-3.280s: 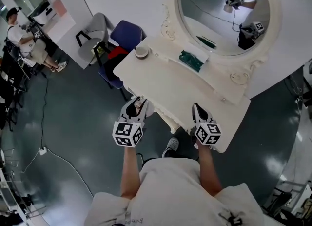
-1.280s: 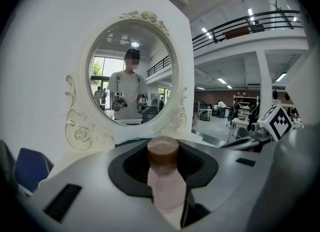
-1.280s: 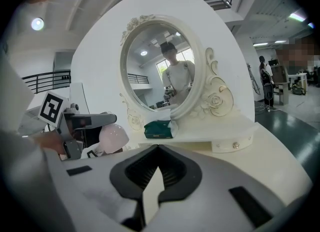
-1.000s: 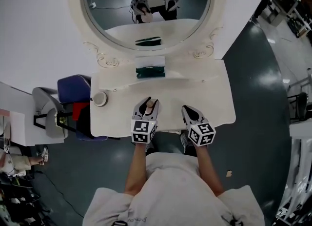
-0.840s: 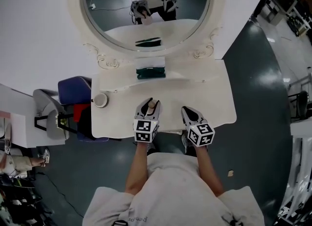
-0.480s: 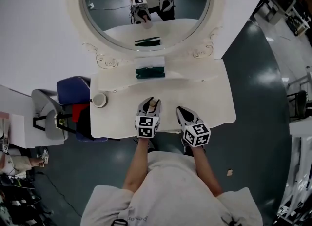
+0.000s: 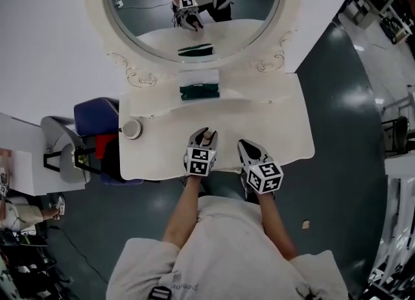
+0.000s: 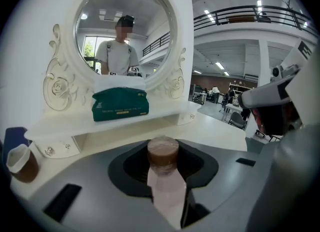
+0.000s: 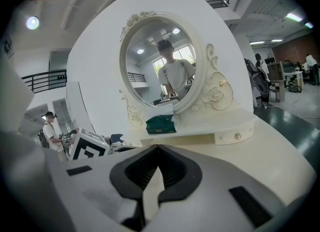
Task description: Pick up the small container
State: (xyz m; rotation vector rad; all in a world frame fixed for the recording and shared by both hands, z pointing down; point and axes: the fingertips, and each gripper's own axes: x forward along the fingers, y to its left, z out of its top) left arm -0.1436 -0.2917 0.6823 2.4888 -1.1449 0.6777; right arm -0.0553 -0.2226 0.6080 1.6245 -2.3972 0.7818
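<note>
The small container (image 7: 207, 137), a pale pink bottle with a brown cap (image 8: 162, 152), stands upright between the jaws of my left gripper (image 7: 205, 139), which is shut on its body (image 8: 168, 192). It hangs just over the front part of the white dressing table (image 7: 282, 127). My right gripper (image 7: 247, 148) is close beside it on the right, also over the table's front edge. In the right gripper view its jaws (image 9: 157, 148) meet at the tips with nothing between them.
A green tissue pack (image 7: 199, 89) lies on the raised shelf under the round mirror (image 7: 188, 7). A cup with brown contents (image 7: 131, 128) stands at the table's left end. A blue chair (image 7: 94, 115) is left of the table.
My left gripper has come down toward the tabletop with the container still in its jaws. The right gripper has barely moved.
</note>
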